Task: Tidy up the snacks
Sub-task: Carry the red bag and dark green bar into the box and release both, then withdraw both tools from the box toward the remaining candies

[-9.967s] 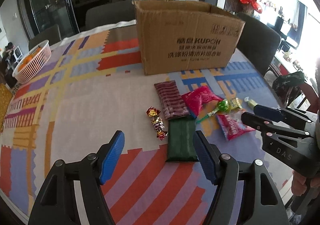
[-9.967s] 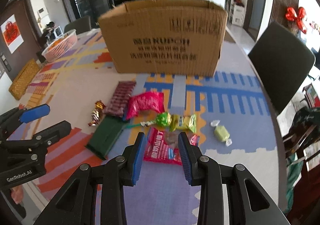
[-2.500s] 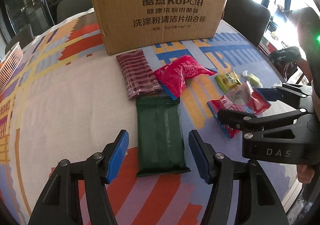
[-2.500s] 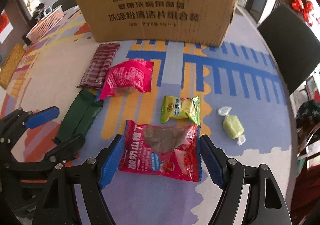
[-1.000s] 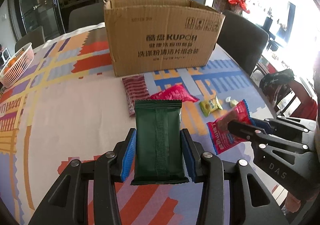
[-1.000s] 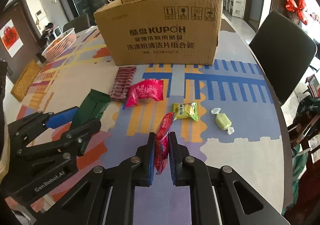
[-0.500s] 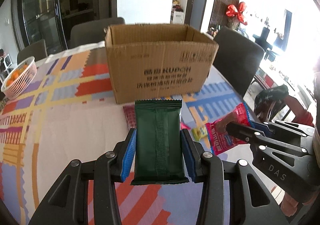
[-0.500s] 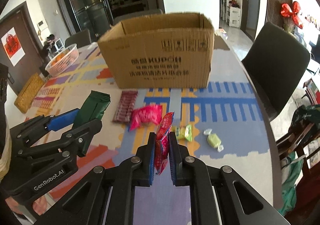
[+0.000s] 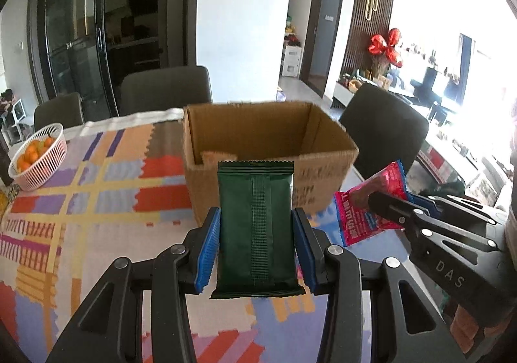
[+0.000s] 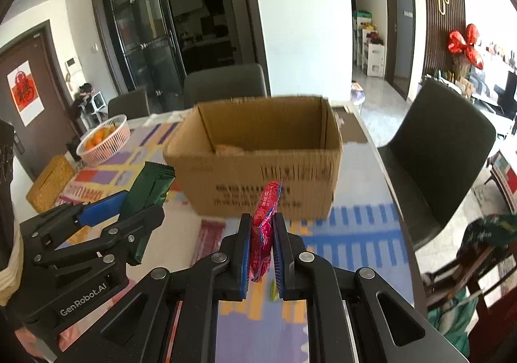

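Observation:
My left gripper [image 9: 257, 229] is shut on a dark green snack pack [image 9: 257, 230], held flat and raised off the table in front of the open cardboard box [image 9: 268, 149]. The right gripper [image 10: 261, 235] is shut on a red snack packet [image 10: 263, 227], held edge-on just short of the box [image 10: 258, 165]. In the left wrist view the red packet [image 9: 371, 204] and right gripper [image 9: 391, 201] hang to the right of the box. In the right wrist view the green pack [image 10: 148, 191] and left gripper [image 10: 129, 204] sit at the left. Something pale lies inside the box.
A white basket of oranges [image 9: 37, 156] stands at the far left of the patterned tablecloth [image 9: 80, 201]. Dark chairs [image 9: 166, 91] ring the table, one at the right [image 10: 442, 149]. A woven box [image 10: 50, 183] lies near the basket. A maroon snack [image 10: 206, 240] lies on the table below the grippers.
Both grippers have risen with their packs and tilted up, so the box's open top and inside now show. The snacks on the table have dropped mostly out of sight.

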Available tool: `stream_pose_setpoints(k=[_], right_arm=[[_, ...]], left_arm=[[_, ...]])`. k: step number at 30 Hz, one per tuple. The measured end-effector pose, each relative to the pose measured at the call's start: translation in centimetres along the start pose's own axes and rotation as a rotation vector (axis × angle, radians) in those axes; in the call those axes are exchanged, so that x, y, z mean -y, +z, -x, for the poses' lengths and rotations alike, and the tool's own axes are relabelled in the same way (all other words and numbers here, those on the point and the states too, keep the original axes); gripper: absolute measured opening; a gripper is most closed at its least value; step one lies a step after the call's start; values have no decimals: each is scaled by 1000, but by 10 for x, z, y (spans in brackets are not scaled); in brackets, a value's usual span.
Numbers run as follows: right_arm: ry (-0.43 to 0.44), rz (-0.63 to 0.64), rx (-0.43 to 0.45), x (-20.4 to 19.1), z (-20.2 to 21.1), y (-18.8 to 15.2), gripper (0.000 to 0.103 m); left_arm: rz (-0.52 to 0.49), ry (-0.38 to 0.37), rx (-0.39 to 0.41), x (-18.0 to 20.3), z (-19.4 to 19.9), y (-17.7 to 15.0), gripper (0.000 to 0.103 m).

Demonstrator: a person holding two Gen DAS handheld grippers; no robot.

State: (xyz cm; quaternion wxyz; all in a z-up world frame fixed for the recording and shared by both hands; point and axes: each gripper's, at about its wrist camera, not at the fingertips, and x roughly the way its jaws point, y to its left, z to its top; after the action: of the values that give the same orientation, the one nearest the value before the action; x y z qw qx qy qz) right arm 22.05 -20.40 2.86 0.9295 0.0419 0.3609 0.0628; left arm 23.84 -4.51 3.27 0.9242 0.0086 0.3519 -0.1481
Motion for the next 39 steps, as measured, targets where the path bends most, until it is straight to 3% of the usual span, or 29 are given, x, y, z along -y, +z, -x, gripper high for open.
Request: stream_pose_setpoints(k=[10, 18, 31, 34, 35, 36, 38, 39], right_arm=[[0, 36, 68, -8, 1, 50, 13], [-11, 79, 114, -12, -8, 92, 13], [-32, 133, 26, -4, -65, 116, 13], [-39, 143, 9, -1, -77, 119, 14], [-45, 153, 5, -1, -80, 119, 17], [-56, 161, 1, 0, -81, 118, 30], [-99, 151, 12, 3, -80, 116, 48], [-109, 148, 23, 4, -79, 113, 48]], left_arm=[[-15, 29, 57, -8, -3, 46, 43], [-4, 18, 59, -17, -18, 72, 43], [-10, 44, 19, -22, -67, 100, 44], [-10, 84, 9, -23, -73, 104, 51], [-9, 97, 8, -24, -74, 104, 58], [-9, 105, 11, -25, -72, 103, 65], [-15, 112, 15, -26, -68, 100, 65], [-13, 112, 15, -28, -67, 97, 65]])
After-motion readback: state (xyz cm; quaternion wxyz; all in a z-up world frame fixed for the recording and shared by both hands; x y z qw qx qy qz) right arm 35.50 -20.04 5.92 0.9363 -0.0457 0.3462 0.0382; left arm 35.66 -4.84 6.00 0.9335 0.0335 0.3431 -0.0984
